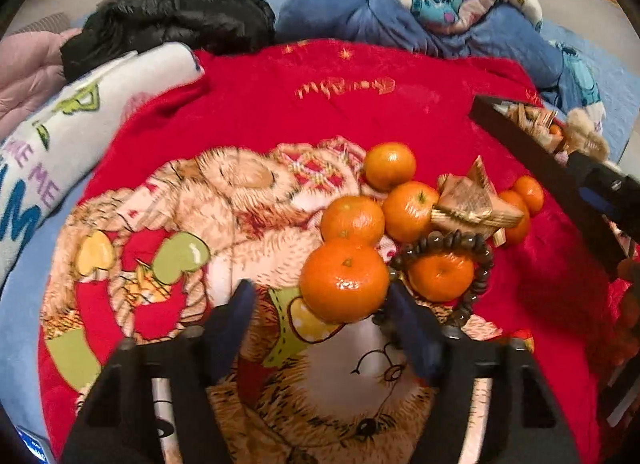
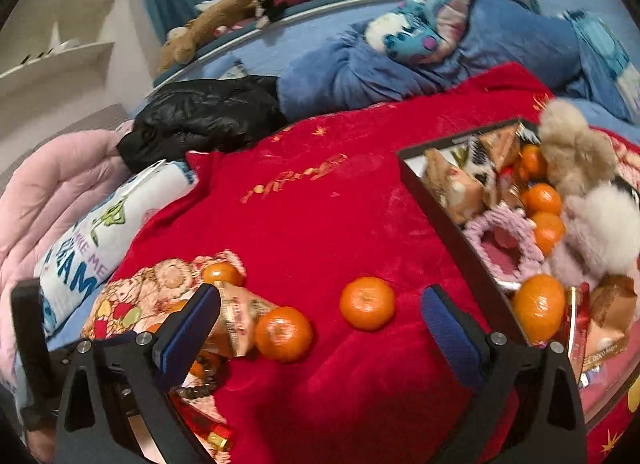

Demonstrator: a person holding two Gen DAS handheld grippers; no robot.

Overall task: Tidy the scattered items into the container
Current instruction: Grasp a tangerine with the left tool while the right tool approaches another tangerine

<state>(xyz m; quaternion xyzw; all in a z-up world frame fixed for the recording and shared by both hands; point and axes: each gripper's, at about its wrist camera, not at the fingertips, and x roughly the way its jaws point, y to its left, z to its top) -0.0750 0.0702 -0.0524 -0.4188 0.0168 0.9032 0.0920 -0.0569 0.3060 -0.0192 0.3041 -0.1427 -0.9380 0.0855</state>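
- While the left gripper (image 1: 320, 320) is hanging low over the red blanket (image 1: 248, 103), its blue-padded jaws are standing spread with nothing between them, and the nearest mandarin (image 1: 344, 280) is lying just ahead of the tips, closer to the right-hand finger (image 1: 412, 328).
- The right gripper (image 2: 320, 324) is likewise hovering with its jaws wide apart and empty; one loose mandarin (image 2: 367, 303) is lying on the blanket just beyond the gap between them.
- A dark bead bracelet (image 1: 476, 264) is curling around another mandarin (image 1: 441, 276), just right of the nearest one.
- Further mandarins are clustering beside a gold-wrapped packet (image 1: 468, 203); all are glossy, bright orange and slightly flattened, with small green stem marks.
- The container, a dark-rimmed tray (image 2: 452, 223), is sitting on the blanket to the right of the scattered fruit, well apart from the main cluster.
- Inside it are lying several mandarins (image 2: 540, 304), wrapped packets (image 2: 456, 187), a pink crocheted piece (image 2: 504, 232) and fluffy beige and white plush items (image 2: 580, 143), one of which is spilling over the far rim.
- Beyond the blanket, a black jacket (image 1: 172, 15) and a heap of blue bedding (image 1: 360, 11) are lying at the far side.
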